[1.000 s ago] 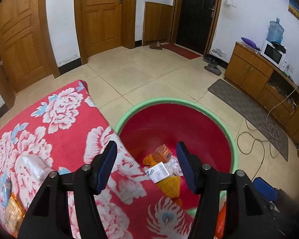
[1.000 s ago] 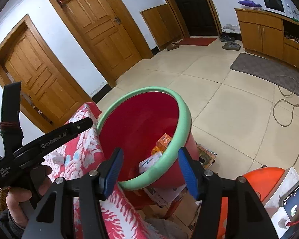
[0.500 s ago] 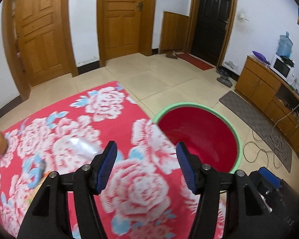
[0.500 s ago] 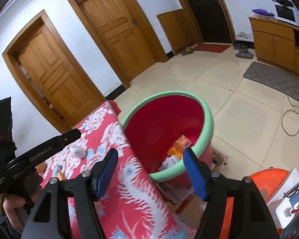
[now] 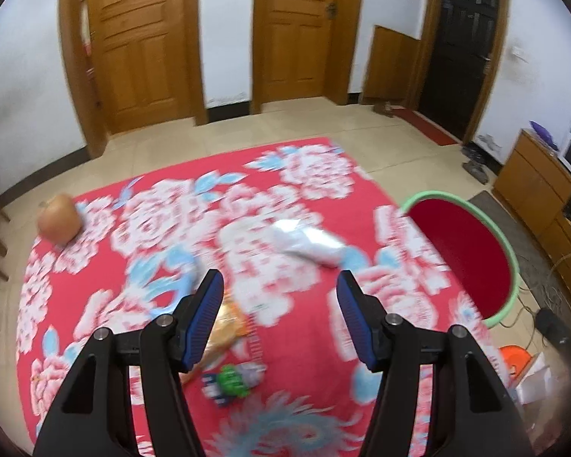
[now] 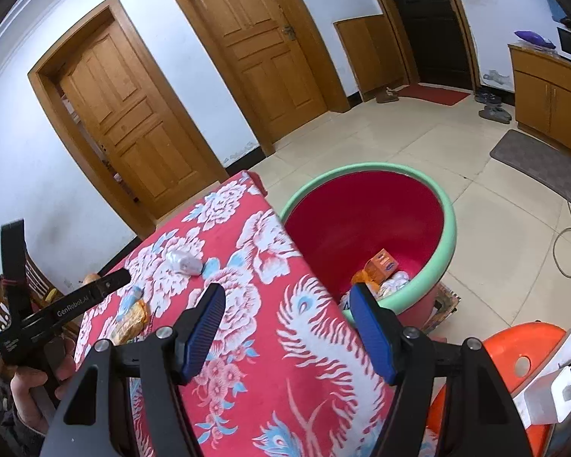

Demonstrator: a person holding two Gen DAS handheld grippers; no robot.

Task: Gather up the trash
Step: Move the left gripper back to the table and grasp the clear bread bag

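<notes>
My left gripper (image 5: 279,304) hangs open over the red floral tablecloth (image 5: 308,346), nothing between its blue pads. Below it lie a crumpled white plastic bag (image 5: 308,242), an orange wrapper (image 5: 228,327) and a small green-and-blue packet (image 5: 234,379); the picture is blurred. The red tub with a green rim (image 5: 508,255) stands on the floor at the right. My right gripper (image 6: 285,320) is open and empty above the table's corner, beside the tub (image 6: 451,236). An orange box (image 6: 380,266) and white scraps lie in the tub. In the right wrist view a hand holds the left gripper (image 6: 95,291) at the far left.
A brown round object (image 5: 59,219) sits at the table's far left corner. An orange stool (image 6: 521,358) with a white box (image 6: 552,396) stands right of the table. Wooden doors (image 5: 141,42), a cabinet (image 5: 533,186), a cable and a mat line the tiled floor.
My left gripper has swung left from over the tub to over the table, bringing the loose trash into view. My right gripper's jaws have widened and it has drifted back over the table corner.
</notes>
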